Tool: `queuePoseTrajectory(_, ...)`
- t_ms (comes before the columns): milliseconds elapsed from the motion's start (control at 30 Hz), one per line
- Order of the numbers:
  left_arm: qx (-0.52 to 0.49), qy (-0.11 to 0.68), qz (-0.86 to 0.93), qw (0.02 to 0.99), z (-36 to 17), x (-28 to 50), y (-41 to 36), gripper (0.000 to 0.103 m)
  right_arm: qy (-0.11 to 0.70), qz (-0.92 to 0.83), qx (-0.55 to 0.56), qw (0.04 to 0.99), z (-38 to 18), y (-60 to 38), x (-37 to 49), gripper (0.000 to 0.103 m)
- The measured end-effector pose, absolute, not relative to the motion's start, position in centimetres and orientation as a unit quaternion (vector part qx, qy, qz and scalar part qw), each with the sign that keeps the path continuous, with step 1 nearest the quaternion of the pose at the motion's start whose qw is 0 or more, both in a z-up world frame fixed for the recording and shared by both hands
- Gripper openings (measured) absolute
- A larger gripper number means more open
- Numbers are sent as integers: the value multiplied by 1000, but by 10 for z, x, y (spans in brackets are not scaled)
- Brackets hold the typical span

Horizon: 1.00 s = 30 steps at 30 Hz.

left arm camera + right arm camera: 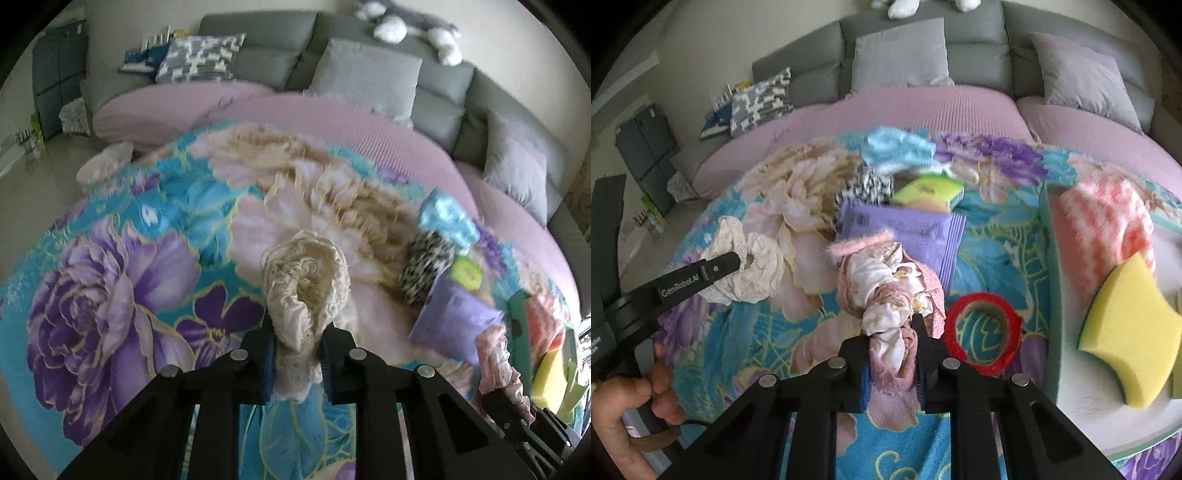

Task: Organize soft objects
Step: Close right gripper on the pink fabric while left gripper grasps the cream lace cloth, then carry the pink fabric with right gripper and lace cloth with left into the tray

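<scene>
Gripping two scrunchies above the floral blanket [110, 258].
Left hand-held gripper [297, 354] pinches a cream scrunchie [306, 291]; right hand-held gripper [892, 363] pinches a pink scrunchie [890, 295].

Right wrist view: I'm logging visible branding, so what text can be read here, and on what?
"GenRobot.AI": on the side of the left claw.
Purple packet: printed lines and a barcode, too blurred to read.
Green-yellow pack: small marking, unreadable.

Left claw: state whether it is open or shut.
Shut on the cream scrunchie: the left claw has just closed, pads pinching the fabric.
</scene>
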State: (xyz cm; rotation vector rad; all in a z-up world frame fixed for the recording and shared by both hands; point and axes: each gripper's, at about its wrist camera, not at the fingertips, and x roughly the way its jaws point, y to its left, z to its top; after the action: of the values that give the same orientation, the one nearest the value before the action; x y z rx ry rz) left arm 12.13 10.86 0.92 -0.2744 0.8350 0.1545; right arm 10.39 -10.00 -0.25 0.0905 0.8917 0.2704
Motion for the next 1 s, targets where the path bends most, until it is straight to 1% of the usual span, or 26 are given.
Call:
queuePoseTrajectory(200, -114, 319, 34, 940, 55, 105, 84, 21, 386, 120, 55, 913, 26, -115, 96, 19)
queuePoseTrajectory(367, -87, 281, -17, 956, 77, 99, 49, 21, 372, 99, 72, 920, 38, -136, 95, 19)
queuePoseTrajectory(667, -59, 282, -113, 951, 84, 102, -16, 21, 353, 16, 89, 931, 50, -196, 94, 19)
queuePoseTrajectory(1000, -37, 293, -171, 940, 87, 99, -73, 21, 350, -68, 120, 927, 48, -264, 90, 19)
